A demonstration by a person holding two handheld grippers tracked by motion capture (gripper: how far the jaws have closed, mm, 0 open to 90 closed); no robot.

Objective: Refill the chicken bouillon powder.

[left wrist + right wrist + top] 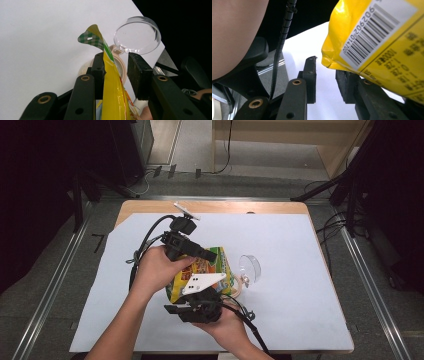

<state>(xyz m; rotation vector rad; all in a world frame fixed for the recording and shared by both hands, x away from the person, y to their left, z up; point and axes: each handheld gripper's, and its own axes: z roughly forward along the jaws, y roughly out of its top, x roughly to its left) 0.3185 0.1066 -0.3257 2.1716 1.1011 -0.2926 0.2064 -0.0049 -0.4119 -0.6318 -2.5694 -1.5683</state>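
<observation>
a: item under inspection?

b: a glossy yellow plastic snack pouch with orange and green print on its face, held up above the white sheet on the tabletop, between the two hands, near the front edge.

a: markings?

b: in the right gripper view, a white barcode label with black bars and digits, plus small dark print on the yellow panel. in the left gripper view, the top corner ends in a green-and-white checked tab with a small hang slot.

a: left gripper?

b: the left gripper has its jaws partly spread. the pouch's edge runs up between them, lying against the left-hand pad; the other pad stands clear of it. no firm pinch is visible.

a: right gripper?

b: the right gripper is also partly spread. the pouch's crimped bottom corner rests on top of the right-hand jaw, with open space between the pads.

a: anything alongside?

b: a clear round plastic lid attached to a beige jar, just beside the pouch on the sheet.
</observation>
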